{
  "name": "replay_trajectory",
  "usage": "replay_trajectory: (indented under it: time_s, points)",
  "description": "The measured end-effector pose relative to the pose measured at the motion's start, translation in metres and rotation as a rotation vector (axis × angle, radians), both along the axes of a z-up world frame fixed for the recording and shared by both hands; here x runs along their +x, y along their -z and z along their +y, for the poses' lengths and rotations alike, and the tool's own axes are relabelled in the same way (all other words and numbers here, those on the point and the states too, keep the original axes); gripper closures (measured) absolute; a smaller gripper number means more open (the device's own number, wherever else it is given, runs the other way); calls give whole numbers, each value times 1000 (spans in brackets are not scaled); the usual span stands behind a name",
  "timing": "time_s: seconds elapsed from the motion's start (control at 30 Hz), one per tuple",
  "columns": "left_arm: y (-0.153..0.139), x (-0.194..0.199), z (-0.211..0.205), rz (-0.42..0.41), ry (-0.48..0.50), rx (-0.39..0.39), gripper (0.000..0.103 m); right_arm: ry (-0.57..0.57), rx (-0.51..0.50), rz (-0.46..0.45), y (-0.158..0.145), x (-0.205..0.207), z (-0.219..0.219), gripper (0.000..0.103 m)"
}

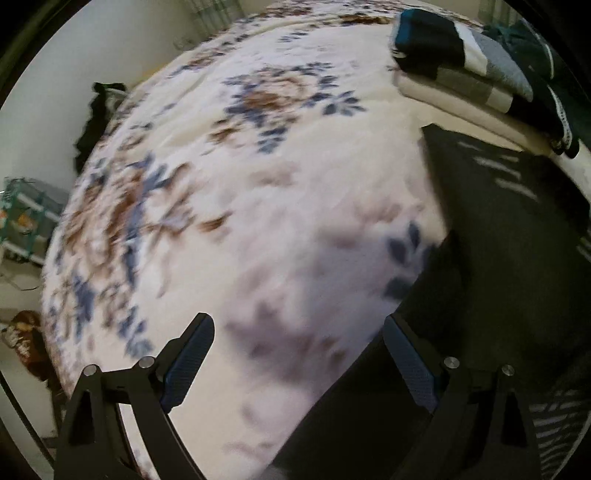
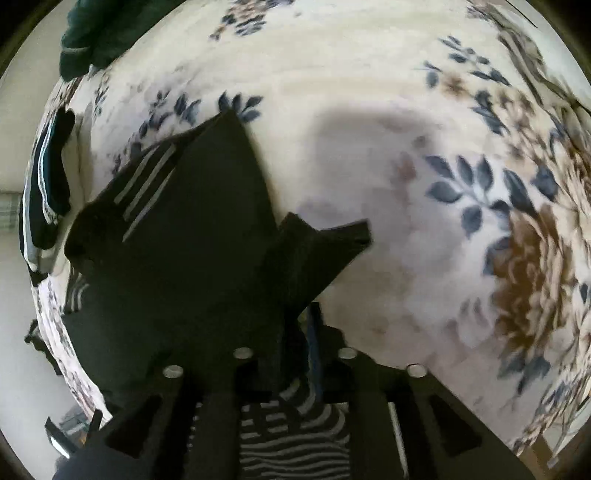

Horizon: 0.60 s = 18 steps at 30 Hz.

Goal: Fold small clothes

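A black garment [image 2: 192, 240] with thin white stripes lies on the floral blanket [image 2: 369, 92]. My right gripper [image 2: 299, 314] points down at its edge with its jaws standing narrow. A raised fold of the black cloth stands between them and hides the left finger. Whether the pads press on it I cannot tell. In the left wrist view the same black garment [image 1: 498, 258] fills the right side. My left gripper [image 1: 299, 325] hangs open over the bare blanket [image 1: 258, 147], just left of the garment's edge, with nothing between its fingers.
A stack of folded clothes [image 1: 461, 62] sits at the far right of the bed. A dark green garment [image 2: 96, 33] and striped clothes [image 2: 44, 177] lie left of the black garment. Black-and-white striped fabric [image 2: 295, 424] shows under the right gripper. The bed's edge drops to the floor at left.
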<state>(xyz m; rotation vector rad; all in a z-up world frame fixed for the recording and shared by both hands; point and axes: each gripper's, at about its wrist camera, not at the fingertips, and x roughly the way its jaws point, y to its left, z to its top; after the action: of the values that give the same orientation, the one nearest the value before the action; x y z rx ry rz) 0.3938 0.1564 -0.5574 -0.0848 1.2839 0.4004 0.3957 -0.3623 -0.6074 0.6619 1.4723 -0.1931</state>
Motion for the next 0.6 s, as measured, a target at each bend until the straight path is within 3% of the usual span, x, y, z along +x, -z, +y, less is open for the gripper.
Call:
replay_trajectory:
  time_s: [0.07,0.13,0.23,0.37,0.43,0.53,0.6]
  points:
    - [11,13,0,12,21,-53,9,-15,-2,-82,-23,8,10,51]
    - [25,21,-2,46,44,-98,9,-92,6,-137,-40,26,36,50]
    - [43,21,-4,58,64,-164,14,-323,120,-179,-46,68,116,48]
    - [55,12,-3,48,54,-169,19,-650,251,-152,-27,113,249,48]
    - [57,8,-2,33,37,-178,18,-756,269,-128,-11,132,309,48]
    - [60,7,-3,25,29,-178,17,-859,260,-79,17,165,378,48]
    - [62,6,-3,20,25,-181,17,-902,271,-37,33,177,402,48]
